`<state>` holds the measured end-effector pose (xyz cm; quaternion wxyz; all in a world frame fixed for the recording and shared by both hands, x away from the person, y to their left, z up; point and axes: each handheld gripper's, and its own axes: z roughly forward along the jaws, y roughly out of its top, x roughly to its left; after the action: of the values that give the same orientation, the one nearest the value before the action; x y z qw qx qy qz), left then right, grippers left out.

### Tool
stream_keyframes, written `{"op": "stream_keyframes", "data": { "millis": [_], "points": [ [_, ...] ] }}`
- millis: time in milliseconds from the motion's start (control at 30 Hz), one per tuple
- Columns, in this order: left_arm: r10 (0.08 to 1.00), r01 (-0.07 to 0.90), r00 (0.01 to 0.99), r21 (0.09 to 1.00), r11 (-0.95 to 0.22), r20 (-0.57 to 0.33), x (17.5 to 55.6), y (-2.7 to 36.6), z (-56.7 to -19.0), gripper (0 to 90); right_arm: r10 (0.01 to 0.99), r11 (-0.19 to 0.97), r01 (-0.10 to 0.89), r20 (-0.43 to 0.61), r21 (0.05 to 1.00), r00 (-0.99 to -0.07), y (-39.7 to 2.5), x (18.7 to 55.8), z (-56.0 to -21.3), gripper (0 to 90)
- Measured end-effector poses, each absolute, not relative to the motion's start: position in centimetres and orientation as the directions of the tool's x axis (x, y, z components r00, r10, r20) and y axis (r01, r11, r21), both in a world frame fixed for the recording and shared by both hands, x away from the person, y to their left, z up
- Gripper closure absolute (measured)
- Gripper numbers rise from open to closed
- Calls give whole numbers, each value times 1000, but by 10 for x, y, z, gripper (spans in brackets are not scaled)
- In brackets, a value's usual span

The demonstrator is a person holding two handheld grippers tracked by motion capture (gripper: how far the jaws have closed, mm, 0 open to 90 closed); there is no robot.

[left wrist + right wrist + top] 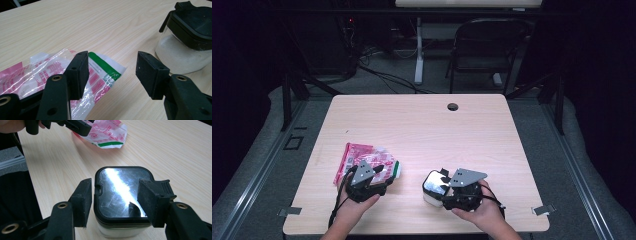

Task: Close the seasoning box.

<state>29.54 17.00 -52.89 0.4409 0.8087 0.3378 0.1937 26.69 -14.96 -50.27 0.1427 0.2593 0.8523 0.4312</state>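
While the right gripper [113, 201] stands with its jaws spread on either side of the container [122, 195], gripping nothing, the pads sit just beside the black lid's [120, 191] two flanks at the lower centre of the right gripper view, so the coming squeeze turns on that straddle: the box lies straight ahead, between the jaws, and whether the pads already touch it cannot be told. A hinged flap tab [165, 186] juts from the lid by the right-hand pad. In the high view the same gripper [443, 192] and container [434, 186] sit at lower centre right of the table [422, 125], so this hand is plainly the nearer one to it.

Over at lower left of that view, the left gripper [379, 175] hovers over the plastic packet [362, 160], jaws likewise apart and empty. Its own camera shows one pad above the packet's green-edged end [105, 66], the packet running away toward the lower left of the frame, and the white-filled container [185, 47] at upper right.

Red print covers the packet [107, 132], but it is too blurred to read; no brand can be made out on the lid.
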Motion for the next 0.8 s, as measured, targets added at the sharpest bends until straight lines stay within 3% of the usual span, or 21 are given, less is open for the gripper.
{"op": "stream_keyframes", "data": {
  "millis": [800],
  "points": [
    [715,376,699,843,-385,14,296,170,-529,442,582,461,337,7,821,-813,-153,270,-499,455]
  ]
}}
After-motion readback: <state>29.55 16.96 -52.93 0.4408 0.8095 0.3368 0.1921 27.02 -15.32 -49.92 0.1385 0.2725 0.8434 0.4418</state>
